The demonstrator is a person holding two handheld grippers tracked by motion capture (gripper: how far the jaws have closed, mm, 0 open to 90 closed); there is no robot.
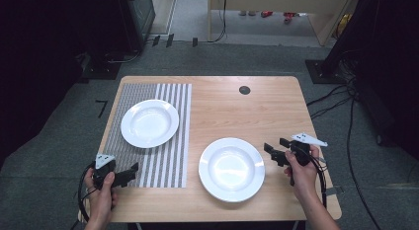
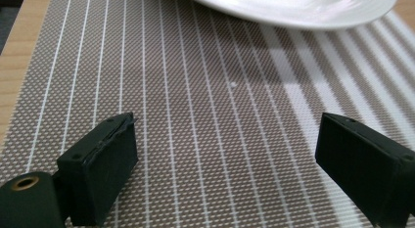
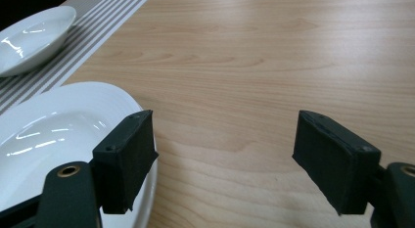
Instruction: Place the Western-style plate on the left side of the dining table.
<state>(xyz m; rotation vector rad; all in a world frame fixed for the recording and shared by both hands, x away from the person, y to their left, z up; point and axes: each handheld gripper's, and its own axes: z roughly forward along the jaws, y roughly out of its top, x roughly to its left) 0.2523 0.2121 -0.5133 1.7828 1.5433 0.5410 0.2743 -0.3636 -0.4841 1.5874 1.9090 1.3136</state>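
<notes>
Two white plates are on the wooden table (image 1: 237, 109). One plate (image 1: 149, 122) lies on a grey striped placemat (image 1: 163, 161) at the left. The other plate (image 1: 231, 168) lies on bare wood near the front. My left gripper (image 1: 129, 173) hovers low over the mat's front part, open, with nothing between its jaws. In the left gripper view the left gripper (image 2: 225, 169) has the mat plate's rim (image 2: 293, 8) ahead of it. My right gripper (image 1: 275, 150) is just right of the front plate, open and empty. In the right gripper view the right gripper (image 3: 222, 159) has one jaw over that plate's rim (image 3: 49, 140).
A dark round grommet (image 1: 244, 90) sits in the tabletop near the far edge. Cables (image 1: 341, 99) run over the floor to the right of the table. Bare wood (image 3: 254, 81) stretches ahead of my right gripper. The far plate (image 3: 29, 37) shows at its upper left.
</notes>
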